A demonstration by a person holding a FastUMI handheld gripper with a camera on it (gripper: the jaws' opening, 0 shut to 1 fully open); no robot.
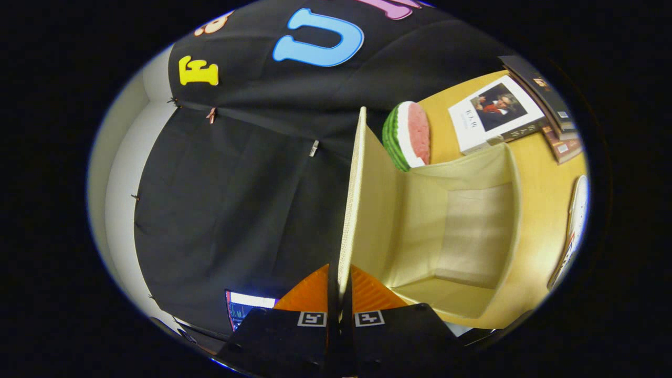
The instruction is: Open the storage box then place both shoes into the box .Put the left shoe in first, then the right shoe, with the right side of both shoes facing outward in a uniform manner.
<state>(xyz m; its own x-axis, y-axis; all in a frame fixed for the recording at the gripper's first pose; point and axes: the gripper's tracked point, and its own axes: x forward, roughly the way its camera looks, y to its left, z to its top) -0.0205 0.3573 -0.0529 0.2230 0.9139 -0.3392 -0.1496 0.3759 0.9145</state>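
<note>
My gripper (pixel 339 286) is shut on the free edge of the cream storage box's lid (pixel 370 205). Both fingers press on the thin woven panel. The lid stands swung up and away from the box (pixel 517 210), edge-on ahead of the fingers. The box's pale fabric inside is open to view and holds nothing. It rests on a wooden table (pixel 541 173). Beyond the box's far side lies a white object with dark and reddish trim (pixel 575 226), perhaps a shoe; only a sliver of it shows.
A toy watermelon slice (pixel 407 135) stands on the table against the box's wall. Past it lie a white book (pixel 496 113) and a stack of dark books (pixel 551 105). A lit screen (pixel 247 305) glows beside my fingers.
</note>
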